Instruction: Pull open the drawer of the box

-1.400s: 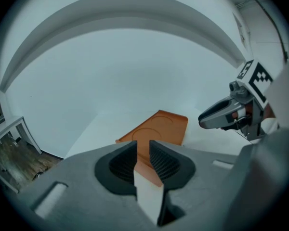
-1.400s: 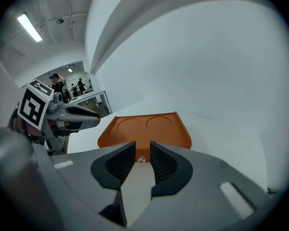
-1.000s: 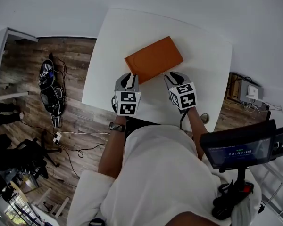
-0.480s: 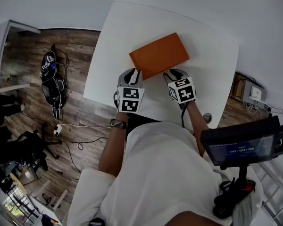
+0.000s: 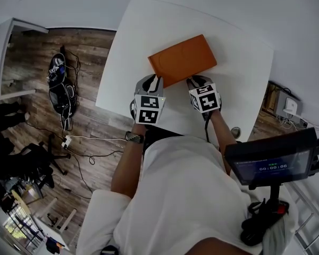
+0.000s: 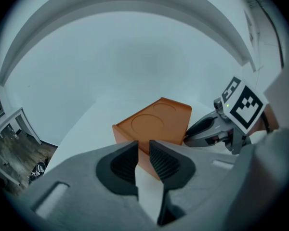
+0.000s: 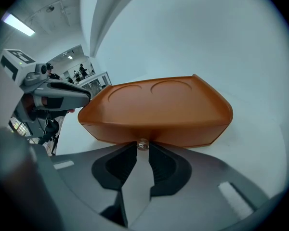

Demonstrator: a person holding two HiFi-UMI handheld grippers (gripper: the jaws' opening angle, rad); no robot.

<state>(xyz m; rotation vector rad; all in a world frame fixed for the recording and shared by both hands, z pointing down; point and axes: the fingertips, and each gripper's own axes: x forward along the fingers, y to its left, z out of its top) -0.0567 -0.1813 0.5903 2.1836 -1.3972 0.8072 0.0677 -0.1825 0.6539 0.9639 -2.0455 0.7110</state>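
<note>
A flat orange box (image 5: 183,60) lies on the white table (image 5: 239,73). In the right gripper view its drawer front (image 7: 154,129) faces me, with a small metal knob (image 7: 142,145) at the middle. My right gripper (image 7: 142,150) has that knob between its fingertips; its jaws are closing and a slight gap still shows. My left gripper (image 5: 155,81) sits at the box's near left corner (image 6: 135,143). Its jaws stand a narrow slit apart, and nothing is gripped between them.
The table's near edge runs just under both grippers. At the left, below the table, is wooden floor with bags and cables (image 5: 61,92). A stand with a dark screen (image 5: 271,163) is at the lower right.
Both grippers have moved forward to the box's near side. The right gripper has come up to the drawer front.
</note>
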